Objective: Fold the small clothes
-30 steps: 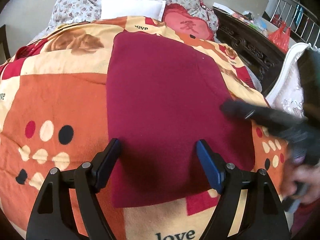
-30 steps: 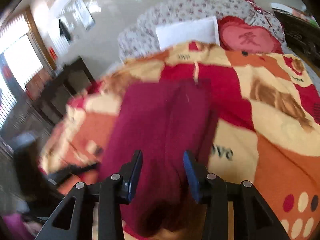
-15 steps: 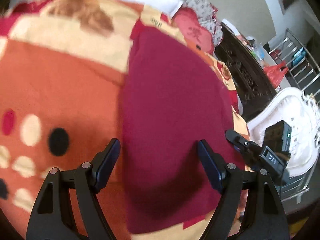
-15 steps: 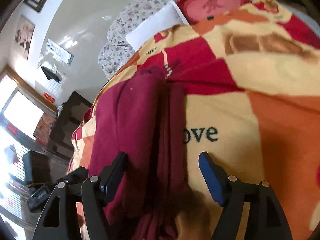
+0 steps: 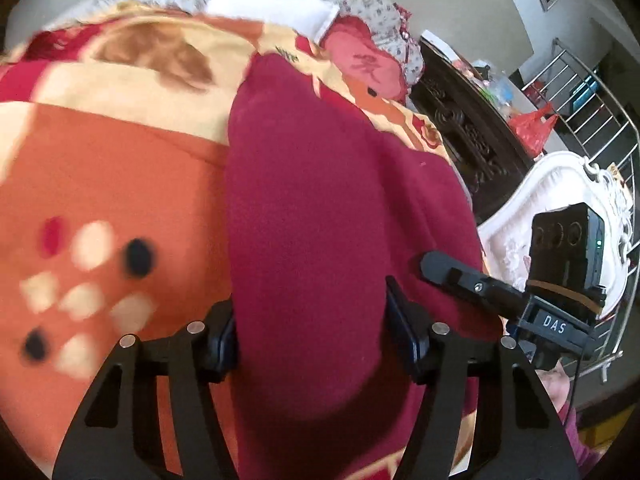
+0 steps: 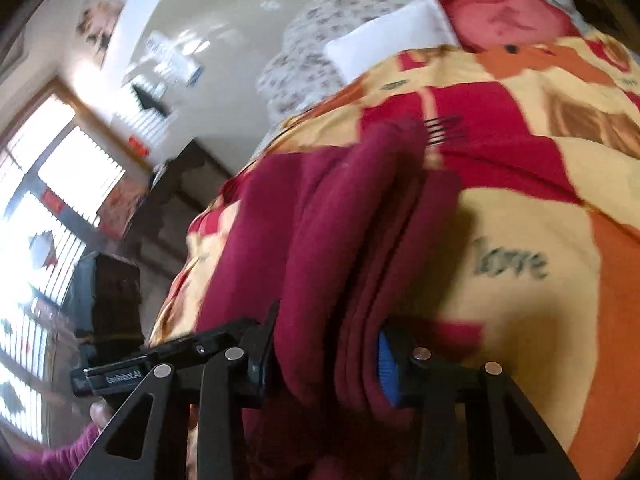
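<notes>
Left gripper [image 5: 310, 334]: black triangulated frame with 4 silver screw heads and 2 dark blue pads. Right gripper [image 6: 326, 360]: same black frame, 4 silver screws, a ribbed blue pad [image 6: 387, 368]; its body carries a white "DAS" marking. Sleeve [image 6: 52, 460]: magenta.

Daylight scene, bright overall. Right wrist view: window [image 6: 36, 208] at left edge blown out to white glare; wall [image 6: 208, 8] shows reflections. Both views motion-blurred, worst on the blanket [image 5: 100, 208] at left. Fisheye bending and dark vignette at corners. Soft shadows beneath the maroon cloth [image 5: 312, 208].
</notes>
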`<state>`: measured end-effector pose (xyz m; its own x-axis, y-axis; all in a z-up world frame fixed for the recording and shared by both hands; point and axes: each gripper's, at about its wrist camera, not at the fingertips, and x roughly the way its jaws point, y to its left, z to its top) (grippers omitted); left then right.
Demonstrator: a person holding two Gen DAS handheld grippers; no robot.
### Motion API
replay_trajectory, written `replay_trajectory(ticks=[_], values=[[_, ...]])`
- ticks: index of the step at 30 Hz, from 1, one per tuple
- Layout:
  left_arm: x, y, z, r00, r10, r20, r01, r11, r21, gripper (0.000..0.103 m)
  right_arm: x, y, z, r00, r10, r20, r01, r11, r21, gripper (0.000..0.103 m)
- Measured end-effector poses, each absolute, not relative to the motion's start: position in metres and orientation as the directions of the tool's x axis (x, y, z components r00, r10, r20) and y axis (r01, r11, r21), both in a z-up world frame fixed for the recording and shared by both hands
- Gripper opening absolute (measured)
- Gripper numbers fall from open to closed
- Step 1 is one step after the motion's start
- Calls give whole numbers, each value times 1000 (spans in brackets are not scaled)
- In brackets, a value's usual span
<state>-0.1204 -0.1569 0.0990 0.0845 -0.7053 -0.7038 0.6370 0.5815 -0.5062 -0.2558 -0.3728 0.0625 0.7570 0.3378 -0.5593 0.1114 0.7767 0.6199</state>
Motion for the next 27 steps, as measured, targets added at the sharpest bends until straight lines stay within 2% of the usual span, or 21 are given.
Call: replay_trajectory(ticks=[4,6,7,8,13,16,18,20,23,27], values=[[-138,-97,92,94,-630,-771,572,668,-476,63,-259,-334,44,693,449,-563,81,728,681,40],[-143,-78,73,93,-585,-806,547,706,-450,63,-253,-314,26,624,438,-648,107,773,626,47],[-145,-75,64,89,-560,-823,540,722,-433,63,-253,-306,18,579,410,-705,132,806,577,48],[-146,-71,56,90,-539,-838,531,737,-417,64,-258,-302,17,575,382,-723,139,825,547,49],[-150,-55,72,171,-566,-806,531,742,-409,65,-295,-298,65,683,293,-668,105,867,488,50],[-149,-59,89,279,-551,-786,549,763,-340,67,-296,-274,90,693,323,-644,-7,897,442,43],[-148,-67,91,292,-543,-787,559,765,-320,67,-292,-253,94,682,348,-643,-68,906,419,42],[-143,-75,89,295,-545,-785,567,761,-316,67,-284,-232,82,646,326,-690,-87,930,358,42],[-143,-87,77,326,-500,-802,559,786,-263,67,-277,-224,50,586,216,-781,-10,966,260,41],[-149,-92,65,390,-466,-794,559,805,-198,68,-284,-239,29,604,223,-765,44,949,311,41]])
